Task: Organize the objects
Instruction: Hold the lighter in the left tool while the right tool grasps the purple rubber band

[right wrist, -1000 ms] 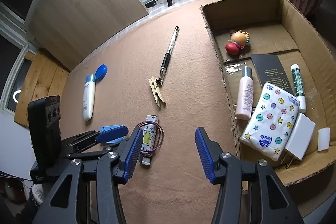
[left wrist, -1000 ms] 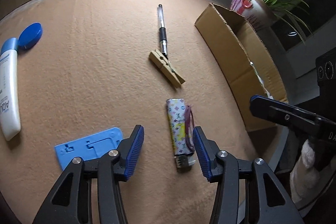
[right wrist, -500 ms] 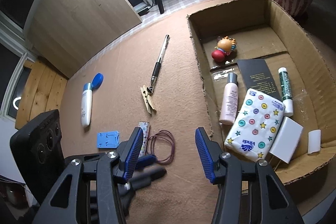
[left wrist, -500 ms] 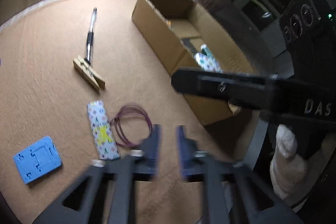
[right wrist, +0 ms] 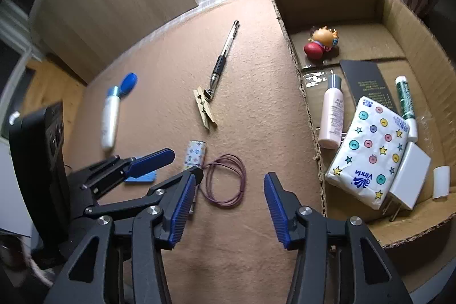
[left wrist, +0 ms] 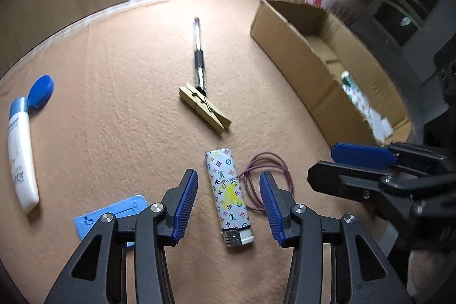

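Left wrist view: your left gripper [left wrist: 228, 200] hangs spread wide astride the patterned lighter [left wrist: 226, 194] on the felt surface [left wrist: 114, 104]; your right gripper [right wrist: 230, 201], also parted, hovers by the purple loop [right wrist: 225, 180] near the box [right wrist: 313, 110].

A: What do the grippers look like?
B: The left gripper [left wrist: 228, 204] and the right gripper [right wrist: 229, 208] match: black angular frames with cut-outs, silver screws at the joints.
A: And the jaws?
B: Blue ribbed pads on each.

"Vinda" on tissue pack [right wrist: 370, 153].
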